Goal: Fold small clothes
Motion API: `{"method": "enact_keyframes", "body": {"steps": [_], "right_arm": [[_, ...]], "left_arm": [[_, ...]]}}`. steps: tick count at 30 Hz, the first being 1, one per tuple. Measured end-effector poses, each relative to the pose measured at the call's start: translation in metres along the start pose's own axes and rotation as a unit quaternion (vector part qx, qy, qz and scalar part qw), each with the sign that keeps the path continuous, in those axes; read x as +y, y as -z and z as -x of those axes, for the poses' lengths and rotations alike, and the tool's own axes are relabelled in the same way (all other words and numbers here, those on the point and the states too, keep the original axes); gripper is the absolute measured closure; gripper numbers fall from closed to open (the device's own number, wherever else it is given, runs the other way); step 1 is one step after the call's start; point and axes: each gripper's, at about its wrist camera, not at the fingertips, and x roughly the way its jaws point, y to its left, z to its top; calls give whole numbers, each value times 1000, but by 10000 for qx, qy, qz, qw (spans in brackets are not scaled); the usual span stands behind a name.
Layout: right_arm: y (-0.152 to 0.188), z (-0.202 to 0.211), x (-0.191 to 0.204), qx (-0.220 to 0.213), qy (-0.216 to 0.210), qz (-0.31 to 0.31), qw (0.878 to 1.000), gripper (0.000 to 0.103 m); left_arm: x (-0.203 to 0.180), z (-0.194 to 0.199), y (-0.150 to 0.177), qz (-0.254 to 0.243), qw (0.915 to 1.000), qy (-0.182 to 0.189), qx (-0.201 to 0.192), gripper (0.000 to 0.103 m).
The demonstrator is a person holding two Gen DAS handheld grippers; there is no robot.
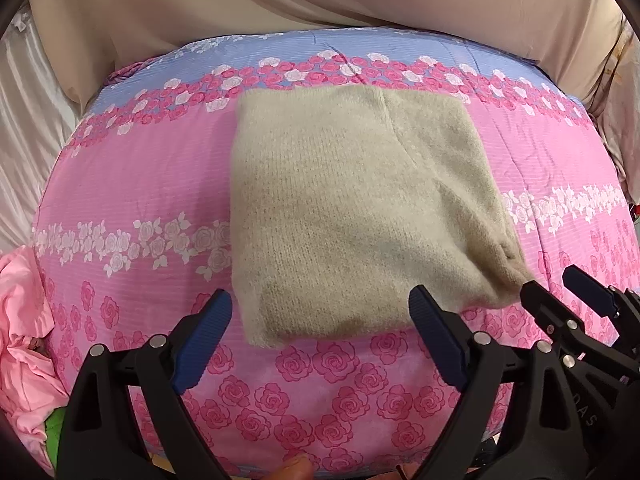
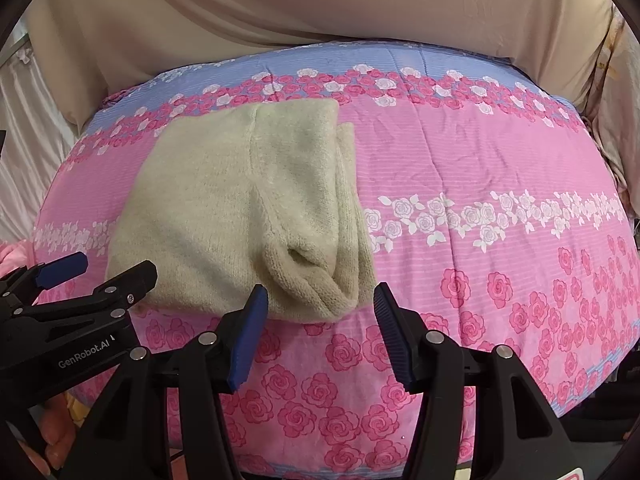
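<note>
**Folded knit lies free between two parted grippers**

A cream, fuzzy knitted garment [image 1: 352, 208], folded into a thick rectangle, is seen lying on the pink rose-printed quilt [image 1: 132, 184] of a bed, just ahead of both tools. The left hand-held gripper [image 1: 320, 320] is held with its blue-padded fingers wide apart, and nothing is clamped; the garment's near edge sits just beyond its fingertips. The right hand-held gripper [image 2: 320, 312] is likewise spread and empty, with the garment's rolled, ribbed corner directly ahead of it and the bulk of the cloth to its left.

The knit is judged soft, light and limp, likely to sag and spill its layers if lifted by one point. A hold is best taken at the near corners, through all layers together, one corner per gripper. A crumpled pink cloth [image 1: 24, 320] is seen far left of the left gripper
</note>
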Motion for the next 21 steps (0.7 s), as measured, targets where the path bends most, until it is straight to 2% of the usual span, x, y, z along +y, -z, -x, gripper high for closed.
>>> {"method": "enact_keyframes", "body": {"steps": [21], "right_arm": [[0, 0, 0, -29, 26, -14, 10000, 46]], "left_arm": [[-1, 2, 0, -28, 10000, -17, -29, 15]]}}
